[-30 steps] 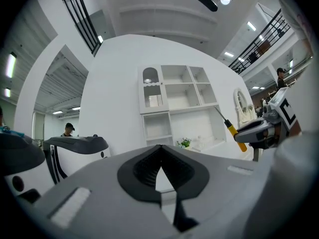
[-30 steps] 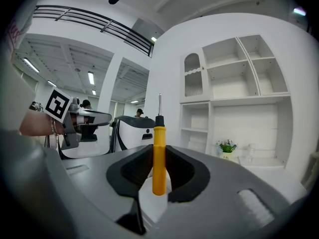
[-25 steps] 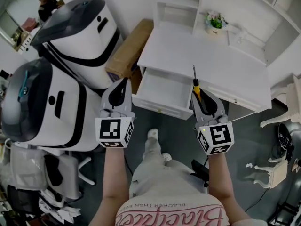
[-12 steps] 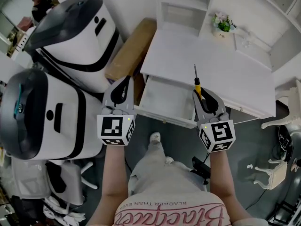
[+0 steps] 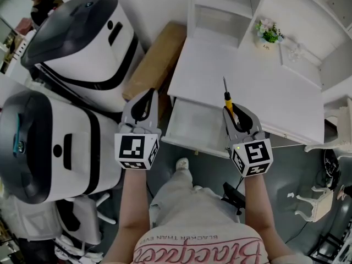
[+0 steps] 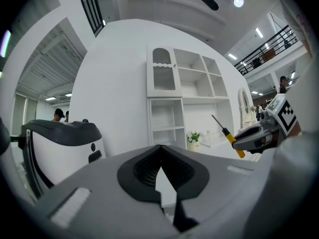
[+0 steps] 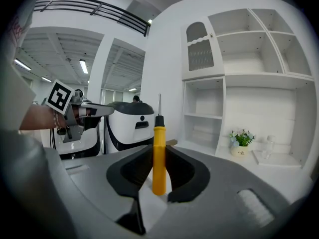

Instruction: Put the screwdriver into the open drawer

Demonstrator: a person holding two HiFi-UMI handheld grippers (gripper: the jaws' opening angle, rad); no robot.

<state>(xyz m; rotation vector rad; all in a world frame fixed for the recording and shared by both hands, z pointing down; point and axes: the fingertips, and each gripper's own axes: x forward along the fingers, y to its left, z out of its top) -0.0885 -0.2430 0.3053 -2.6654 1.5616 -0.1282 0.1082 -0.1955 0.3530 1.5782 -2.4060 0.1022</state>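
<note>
Two grippers at the white desk, one carrying the screwdriver.
Head view: my right gripper holds it near the open drawer's right end; my left gripper is beside the drawer. Left gripper view: jaws seemingly closed, empty. Right gripper view: jaws clamp the yellow handle, shaft upright.

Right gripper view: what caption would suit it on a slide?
Right gripper holding a yellow-handled screwdriver, white shelves ahead.
</note>
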